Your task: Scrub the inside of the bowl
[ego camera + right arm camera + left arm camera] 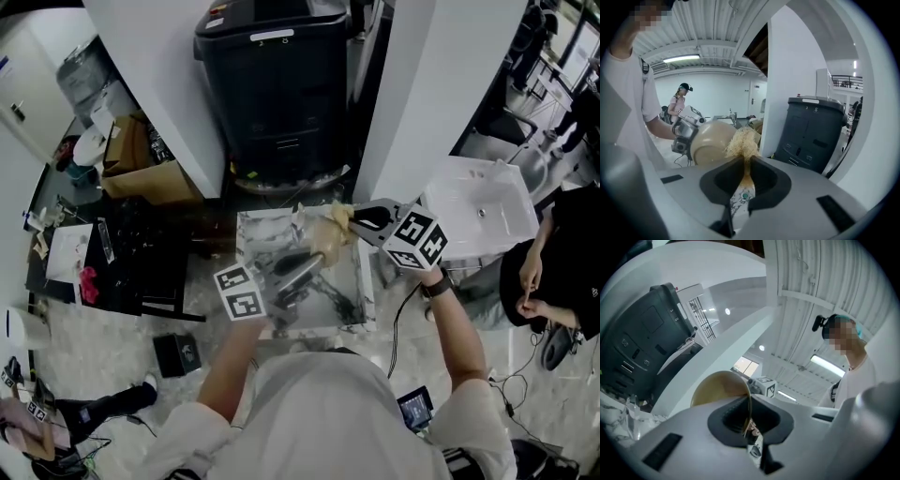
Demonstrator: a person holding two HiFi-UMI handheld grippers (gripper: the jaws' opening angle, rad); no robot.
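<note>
Marble table (258,234) at centre. Over it, left gripper (314,258) clamps the rim of a tan bowl (322,242). Right gripper (356,223) is over the table's far right corner, a pale scrubber (338,215) in its tip touching the bowl. Black bin (281,84) beyond the table. White sink (478,211) right of the table.

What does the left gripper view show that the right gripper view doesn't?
Only the left gripper view: the brownish inside of the bowl, its rim pinched in the left claw, and a marker cube behind it. Only the right gripper view: the straw-coloured scrubber clamped in the right claw, next to the bowl's pale outside, plus a second person far back. Both: the bowl, the black bin and the wearer's white shirt.
</note>
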